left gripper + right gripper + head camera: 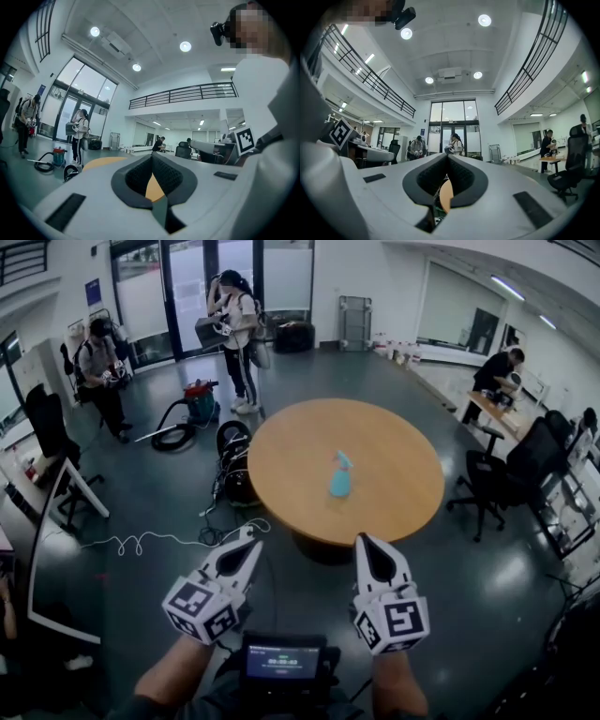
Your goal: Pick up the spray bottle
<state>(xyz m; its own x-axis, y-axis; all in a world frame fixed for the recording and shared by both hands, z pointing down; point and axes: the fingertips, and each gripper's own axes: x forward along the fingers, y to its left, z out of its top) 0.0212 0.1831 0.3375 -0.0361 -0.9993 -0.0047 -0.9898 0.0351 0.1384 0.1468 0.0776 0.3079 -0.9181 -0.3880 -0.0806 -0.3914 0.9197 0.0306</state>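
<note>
Blue spray bottle (340, 476), head view only

The right gripper (447, 157) points level across a tall hall, its jaws pressed together with nothing between them. A sliver of wooden table (446, 194) shows below the pads. Far ahead, two people (417, 146) stand before glass doors (452, 119). At the right, another person (547, 140) stands near a black chair (572, 159).

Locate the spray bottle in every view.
Head view: spray bottle stands mid-frame on the round table.
Left gripper view: not in it.
Right gripper view: not in it.
Shared landmark: the round table, left of centre in the left gripper view, low centre in the right.
</note>
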